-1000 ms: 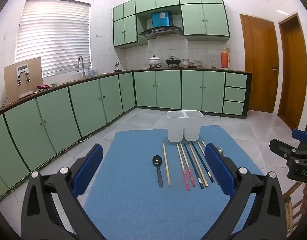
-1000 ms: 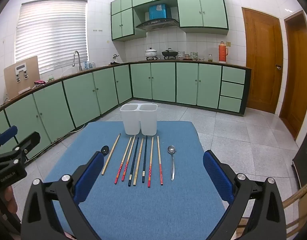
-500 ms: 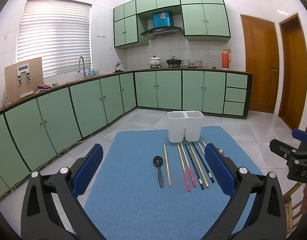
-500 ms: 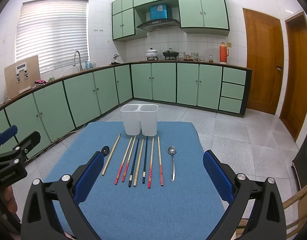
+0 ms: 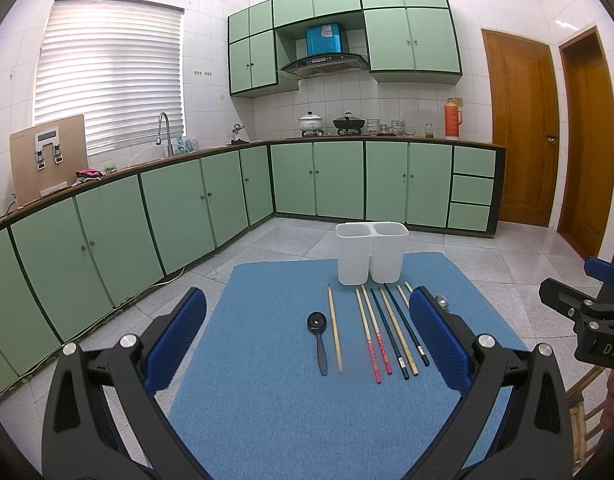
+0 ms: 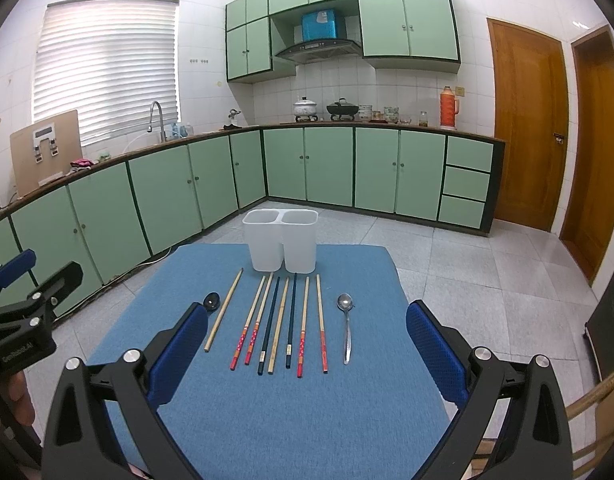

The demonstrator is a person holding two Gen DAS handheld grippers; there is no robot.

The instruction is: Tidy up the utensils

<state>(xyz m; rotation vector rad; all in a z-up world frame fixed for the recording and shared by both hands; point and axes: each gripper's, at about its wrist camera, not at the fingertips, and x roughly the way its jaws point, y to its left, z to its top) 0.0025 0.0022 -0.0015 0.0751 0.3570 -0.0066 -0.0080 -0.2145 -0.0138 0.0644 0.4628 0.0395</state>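
A white two-compartment holder stands at the far end of the blue mat. In front of it lie several chopsticks in a row, with one plain wooden chopstick to their left. A black spoon lies at the left and a metal spoon at the right. My left gripper hovers open above the near mat. My right gripper is open too, with nothing between its fingers.
Green kitchen cabinets run along the left and back walls, with a tiled floor between them and the mat. Two wooden doors stand at the right. A wicker chair edge shows at the near right.
Both views shift only slightly; the grippers stay open and the utensils have not moved.
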